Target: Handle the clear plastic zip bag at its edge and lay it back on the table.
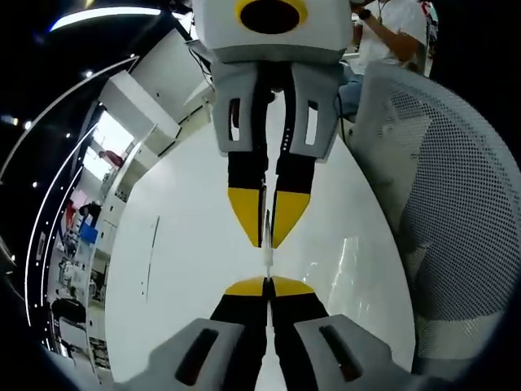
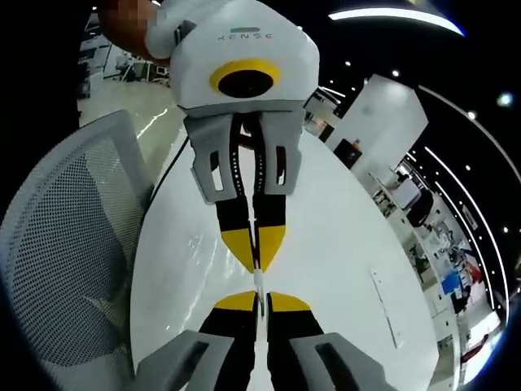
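Observation:
The clear zip bag (image 1: 267, 262) is seen edge-on as a thin pale strip stretched between the two grippers, above the white table (image 1: 187, 269). In the left gripper view my left gripper (image 1: 267, 285) rises from the bottom, its yellow tips shut on one edge of the bag. My right gripper (image 1: 267, 236) faces it from above, shut on the opposite edge. The right gripper view mirrors this: the right gripper (image 2: 257, 300) pinches the bag (image 2: 257, 278) from below and the left gripper (image 2: 257, 252) from above. Most of the bag's sheet is too thin to make out.
A white mesh chair (image 1: 456, 195) stands close beside the table, also seen as the mesh chair (image 2: 65, 244). A person in a white shirt (image 1: 395, 32) is behind the right gripper. A hand (image 2: 130, 24) holds the left gripper. Shelves and desks line the far room (image 2: 440, 252).

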